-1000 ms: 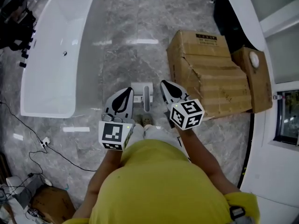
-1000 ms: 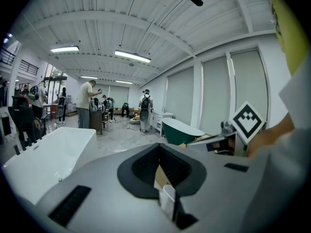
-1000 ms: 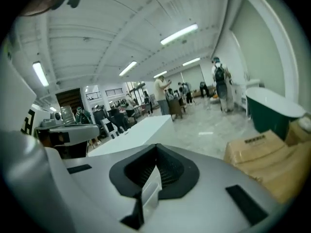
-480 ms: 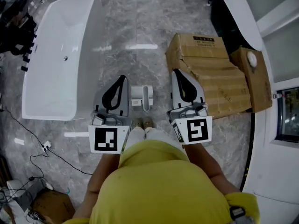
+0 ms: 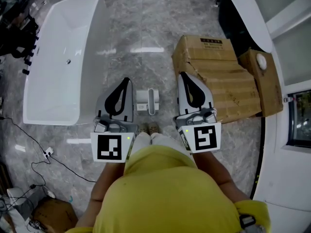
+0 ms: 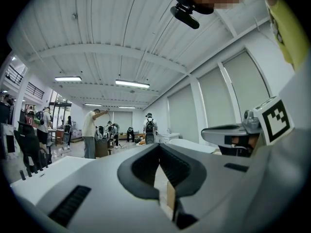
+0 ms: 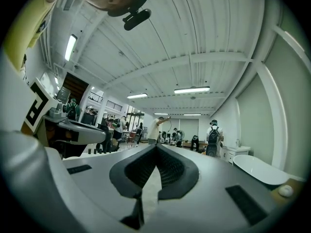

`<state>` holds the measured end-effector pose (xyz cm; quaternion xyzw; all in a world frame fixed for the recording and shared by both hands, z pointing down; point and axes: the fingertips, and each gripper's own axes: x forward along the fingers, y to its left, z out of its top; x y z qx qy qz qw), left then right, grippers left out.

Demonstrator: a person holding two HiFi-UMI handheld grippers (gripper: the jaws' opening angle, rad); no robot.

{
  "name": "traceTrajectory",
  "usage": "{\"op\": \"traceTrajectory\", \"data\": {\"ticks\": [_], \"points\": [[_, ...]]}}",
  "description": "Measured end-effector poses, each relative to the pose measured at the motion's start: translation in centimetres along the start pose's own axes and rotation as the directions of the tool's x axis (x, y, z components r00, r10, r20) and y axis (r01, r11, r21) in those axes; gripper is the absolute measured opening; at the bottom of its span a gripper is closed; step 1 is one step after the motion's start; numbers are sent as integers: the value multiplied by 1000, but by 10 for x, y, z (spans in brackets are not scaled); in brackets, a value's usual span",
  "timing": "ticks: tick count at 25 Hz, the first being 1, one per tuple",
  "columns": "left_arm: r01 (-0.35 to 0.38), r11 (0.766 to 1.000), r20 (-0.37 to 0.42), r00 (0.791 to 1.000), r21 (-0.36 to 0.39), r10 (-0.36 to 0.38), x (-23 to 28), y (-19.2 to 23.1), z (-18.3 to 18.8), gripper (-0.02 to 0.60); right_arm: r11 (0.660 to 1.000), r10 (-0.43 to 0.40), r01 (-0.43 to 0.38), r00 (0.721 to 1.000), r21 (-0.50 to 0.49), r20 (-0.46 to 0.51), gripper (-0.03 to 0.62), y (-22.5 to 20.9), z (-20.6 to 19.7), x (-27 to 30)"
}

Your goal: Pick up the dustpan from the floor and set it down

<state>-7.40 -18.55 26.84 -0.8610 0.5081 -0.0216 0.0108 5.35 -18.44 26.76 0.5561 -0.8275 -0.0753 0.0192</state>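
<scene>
The dustpan (image 5: 147, 101), white with a grey handle, lies on the grey marble floor just beyond the person's feet. In the head view it shows between my two grippers, far below them. My left gripper (image 5: 127, 80) and my right gripper (image 5: 183, 75) are held level side by side, well above the floor. Both are shut with nothing between the jaws. In the left gripper view the left gripper (image 6: 158, 146) points across the hall, and in the right gripper view the right gripper (image 7: 156, 147) does too. Neither of those views shows the dustpan.
A white bathtub (image 5: 63, 57) stands on the left. Crushed cardboard boxes (image 5: 218, 76) lie on the right, with a second tub (image 5: 250, 13) behind them. Cables (image 5: 43, 154) and a small box (image 5: 53, 210) lie at the lower left. Several people (image 7: 160, 127) stand far off.
Both grippers have risen towards the head camera and levelled out. The right one has rolled, so its marker cube now faces up. In the last half second they hardly moved.
</scene>
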Motion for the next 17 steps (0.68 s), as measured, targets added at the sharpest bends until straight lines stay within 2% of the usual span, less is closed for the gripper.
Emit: {"op": "traceTrajectory", "data": {"ticks": [17], "points": [[14,1000,-13,1000,0,-14,0,-6,-6,2,1000,4,-4,1000,1,-28,9,-2,-10,-3]]}}
